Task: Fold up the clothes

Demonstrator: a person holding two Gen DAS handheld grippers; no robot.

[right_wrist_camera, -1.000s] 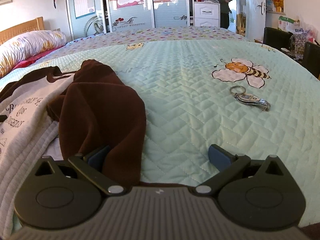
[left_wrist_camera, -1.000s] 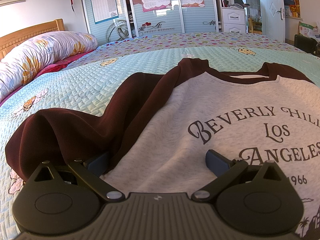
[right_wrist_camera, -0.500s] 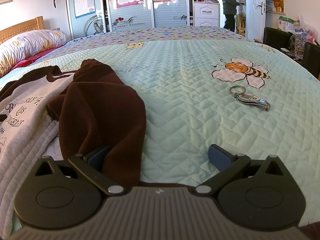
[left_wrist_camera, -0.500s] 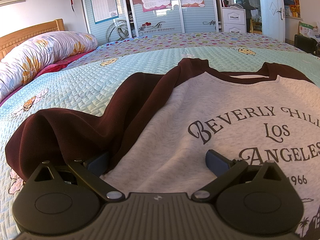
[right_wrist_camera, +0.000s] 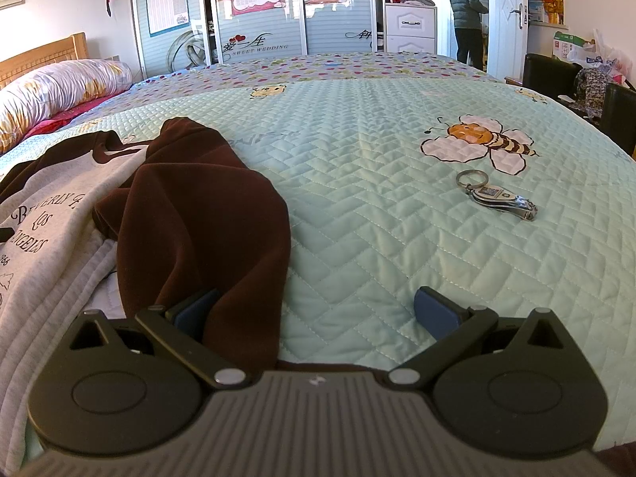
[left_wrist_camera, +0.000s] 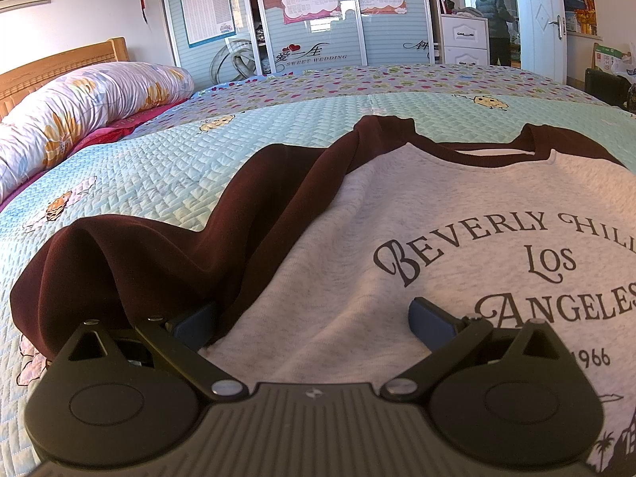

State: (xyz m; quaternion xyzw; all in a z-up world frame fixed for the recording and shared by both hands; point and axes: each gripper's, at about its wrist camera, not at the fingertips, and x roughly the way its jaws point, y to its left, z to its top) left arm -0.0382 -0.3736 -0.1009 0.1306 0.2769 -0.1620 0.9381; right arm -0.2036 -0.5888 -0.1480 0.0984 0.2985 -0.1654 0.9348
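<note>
the sweatshirt [left_wrist_camera: 417, 246] lay face up on the quilted bedspread [left_wrist_camera: 151, 183], grey body with dark printed lettering, maroon sleeves and maroon neckband toward the far side of the bed. the left gripper [left_wrist_camera: 314, 318] sat low over the lower left part of the grey front, its jaws standing wide apart with nothing between them; its left finger [left_wrist_camera: 194, 320] was just at the edge where the left sleeve [left_wrist_camera: 167, 246] met the body. the right gripper [right_wrist_camera: 316, 314] was likewise spread, clamped on nothing, and the right sleeve [right_wrist_camera: 198, 214] draped in a loose heap over its left finger [right_wrist_camera: 194, 312], the other finger [right_wrist_camera: 435, 314] over bare quilt

the fabric looked like a soft, fairly thick fleece knit: light to lift, limp, no stiffness to hold a line, likely to sag and bunch wherever it was not supported. it did not look slippery, and the quilted cover would probably drag on it a little. both sleeves were rumpled, so each would most sensibly be taken near the cuff or along a seam, where doubled cloth gives the pads something to bite, then drawn across the chest. pinching a single layer would matter, as the back panel could come up too

a keyring with nail clippers [right_wrist_camera: 497, 196] lay well apart to the right, out of the way
</note>
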